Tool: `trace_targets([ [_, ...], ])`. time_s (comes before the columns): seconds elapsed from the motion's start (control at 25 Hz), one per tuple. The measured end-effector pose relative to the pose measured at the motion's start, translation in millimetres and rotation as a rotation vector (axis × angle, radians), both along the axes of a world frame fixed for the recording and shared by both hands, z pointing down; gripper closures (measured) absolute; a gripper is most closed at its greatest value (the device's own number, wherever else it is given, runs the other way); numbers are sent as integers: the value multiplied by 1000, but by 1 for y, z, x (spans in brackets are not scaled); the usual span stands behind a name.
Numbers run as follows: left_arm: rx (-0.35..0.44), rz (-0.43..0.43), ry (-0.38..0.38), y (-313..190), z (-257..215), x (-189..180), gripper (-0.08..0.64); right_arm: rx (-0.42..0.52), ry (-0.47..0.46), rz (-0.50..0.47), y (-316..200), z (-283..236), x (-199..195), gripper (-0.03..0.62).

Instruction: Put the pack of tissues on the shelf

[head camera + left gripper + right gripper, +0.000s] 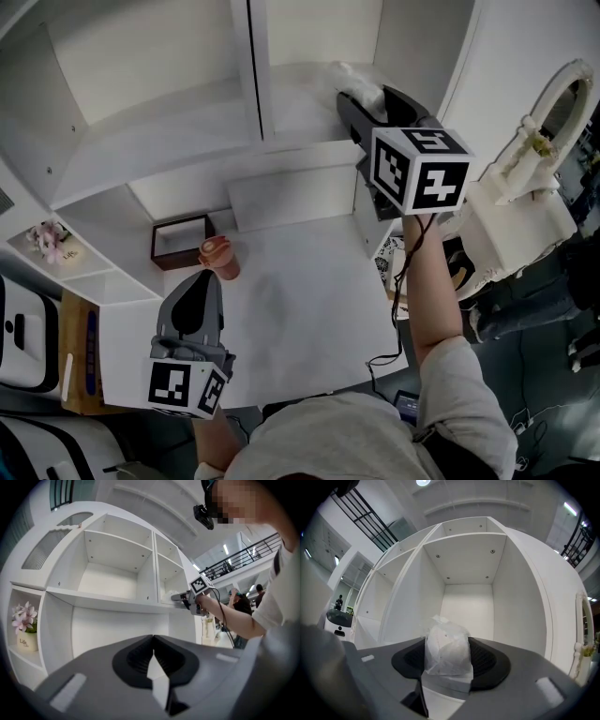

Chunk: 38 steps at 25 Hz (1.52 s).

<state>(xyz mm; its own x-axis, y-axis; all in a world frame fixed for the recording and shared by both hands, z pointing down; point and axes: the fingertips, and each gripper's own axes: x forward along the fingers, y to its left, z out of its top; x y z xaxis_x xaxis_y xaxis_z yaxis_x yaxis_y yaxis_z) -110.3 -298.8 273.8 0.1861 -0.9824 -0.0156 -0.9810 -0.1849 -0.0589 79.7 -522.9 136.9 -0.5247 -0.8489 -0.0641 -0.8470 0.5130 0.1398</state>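
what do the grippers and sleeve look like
The left gripper and right gripper are dark grey, with ribbed black fingers, each bearing a white cube with black square markers. A black cable trails from the right one. Short pale-grey sleeve.

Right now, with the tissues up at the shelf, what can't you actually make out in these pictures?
- Right gripper view: whether the pack of tissues touches the shelf floor; the right claw hides its underside.
- Head view: most of the pack, behind that claw.
- Left gripper view: print on the flower pot, too small.
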Motion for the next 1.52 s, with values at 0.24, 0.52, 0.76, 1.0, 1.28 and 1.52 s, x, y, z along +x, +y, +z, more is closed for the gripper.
trace_targets([
  [0.24, 4, 1, 5, 4, 0, -4, 560, -8, -49, -43, 4, -2, -1, 308],
  [0.52, 11, 2, 13, 11, 1, -13, 560, -13, -130, -127, 15, -7, -6, 242],
  [0.76, 13, 23, 13, 15, -1, -22, 560, 46, -88, -66, 23, -11, -6, 193],
  [1.0, 8, 50, 18, 18, -1, -26, 560, 51, -93, -76, 35, -8, -10, 172],
  [1.28, 8, 77, 13, 21, -1, -26, 560, 59, -83, -59, 47, -6, -10, 169],
  [1.52, 3, 105, 12, 21, 0, -24, 560, 64, -86, -40, 64, 0, -6, 172],
])
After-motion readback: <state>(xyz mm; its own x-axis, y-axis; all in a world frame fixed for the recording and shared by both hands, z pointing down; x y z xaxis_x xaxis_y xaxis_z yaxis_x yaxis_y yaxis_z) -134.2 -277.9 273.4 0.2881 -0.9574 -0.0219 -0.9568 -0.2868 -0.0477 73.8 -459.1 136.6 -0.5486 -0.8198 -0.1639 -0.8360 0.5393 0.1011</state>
